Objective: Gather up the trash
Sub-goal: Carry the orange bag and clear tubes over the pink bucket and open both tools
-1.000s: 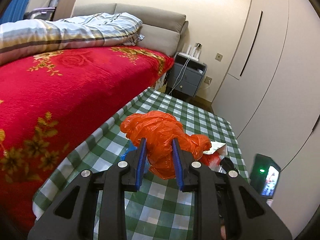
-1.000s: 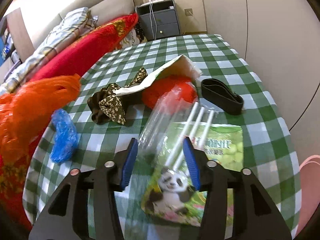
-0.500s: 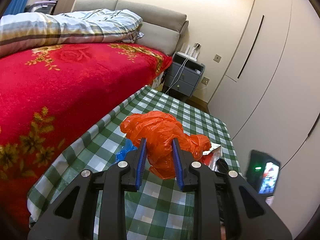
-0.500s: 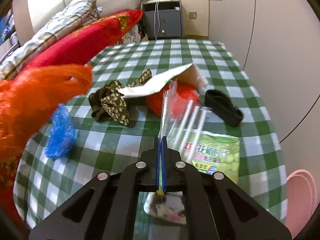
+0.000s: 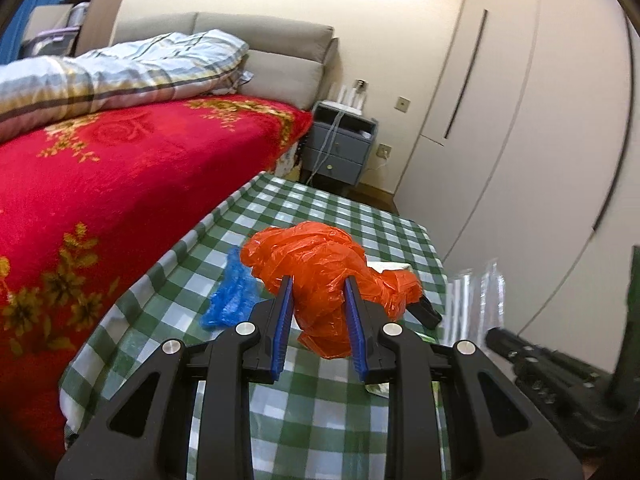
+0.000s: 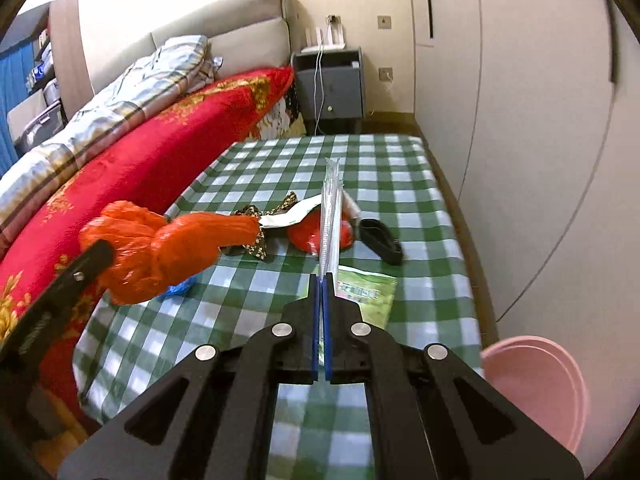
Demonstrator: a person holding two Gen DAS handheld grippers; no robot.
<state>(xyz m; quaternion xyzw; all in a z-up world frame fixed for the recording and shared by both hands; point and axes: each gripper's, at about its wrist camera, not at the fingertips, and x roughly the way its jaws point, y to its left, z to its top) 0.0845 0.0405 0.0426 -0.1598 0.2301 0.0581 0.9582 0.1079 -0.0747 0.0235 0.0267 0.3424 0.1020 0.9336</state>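
Crumpled orange bag (image 5: 320, 280) held aloft (clear wrapper (image 6: 331, 216) upright, edge-on).

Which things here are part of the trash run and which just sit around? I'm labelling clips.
Job:
- orange bag in left tool
- clear wrapper in right tool
- blue plastic
- green snack packet

Lying about:
- red bedspread
- nightstand
- pink basin
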